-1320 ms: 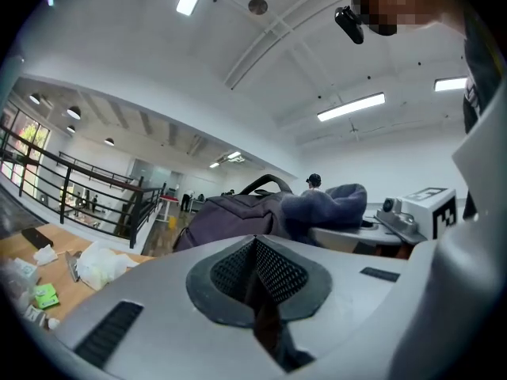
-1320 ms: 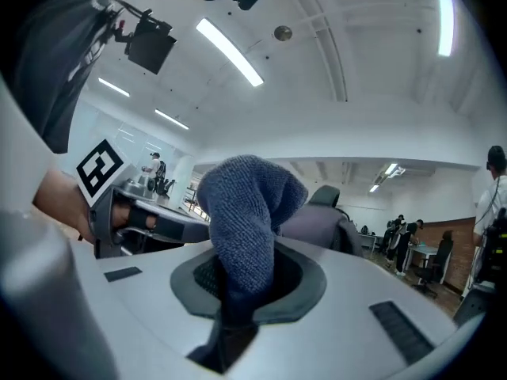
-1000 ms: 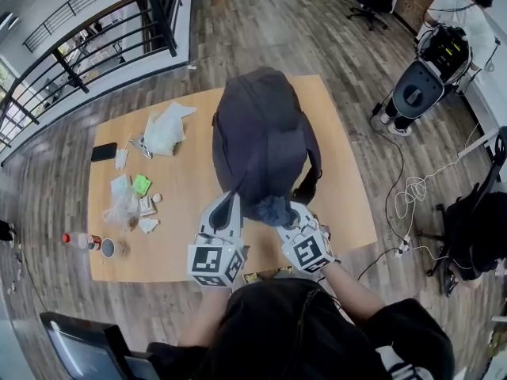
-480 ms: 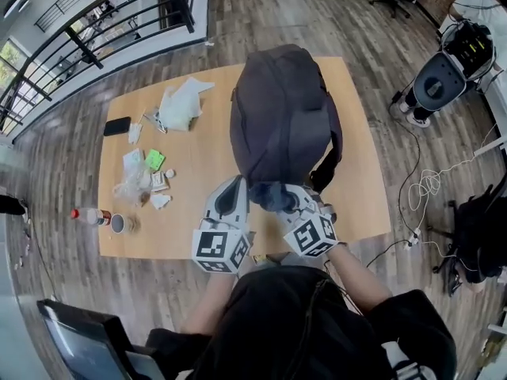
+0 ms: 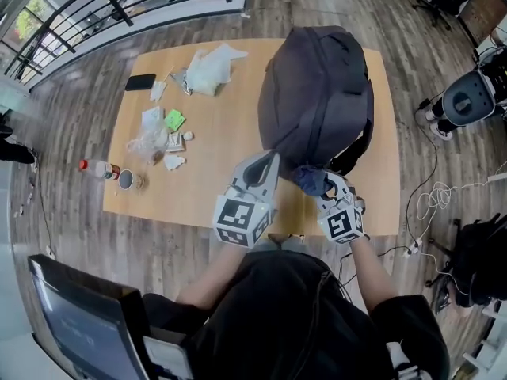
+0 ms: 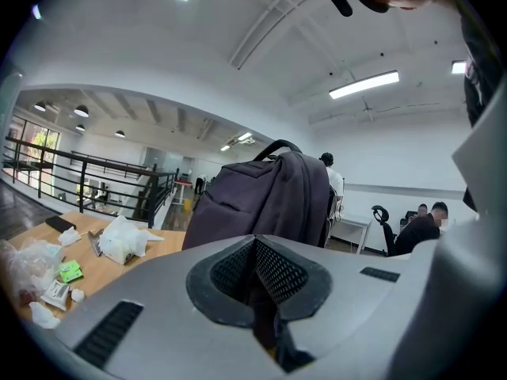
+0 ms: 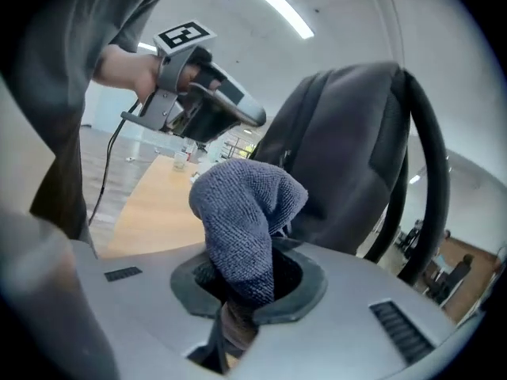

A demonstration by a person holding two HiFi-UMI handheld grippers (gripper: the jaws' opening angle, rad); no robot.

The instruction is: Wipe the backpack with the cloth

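A dark grey backpack point(image 5: 317, 85) stands on the wooden table point(image 5: 214, 188) and fills the middle of the left gripper view point(image 6: 261, 196). My right gripper point(image 5: 323, 184) is shut on a blue-grey cloth point(image 5: 311, 180), which bulges out of its jaws point(image 7: 245, 220) against the backpack's near lower end point(image 7: 348, 149). My left gripper point(image 5: 272, 159) is shut at the backpack's near left corner. A thin dark strip, the backpack's colour, sits pinched between its pads point(image 6: 273, 271).
On the table's left part lie a crumpled white bag point(image 5: 210, 68), a black phone point(image 5: 141, 81), a green packet point(image 5: 174, 119), small wrappers, a bottle point(image 5: 99, 169) and a cup point(image 5: 127, 180). A wheeled machine point(image 5: 471, 97) and floor cables point(image 5: 436, 200) are at the right.
The right gripper has sunk with the cloth down the backpack's near end and rolled. The left gripper has kept its place at the backpack. The head view has swung leftward.
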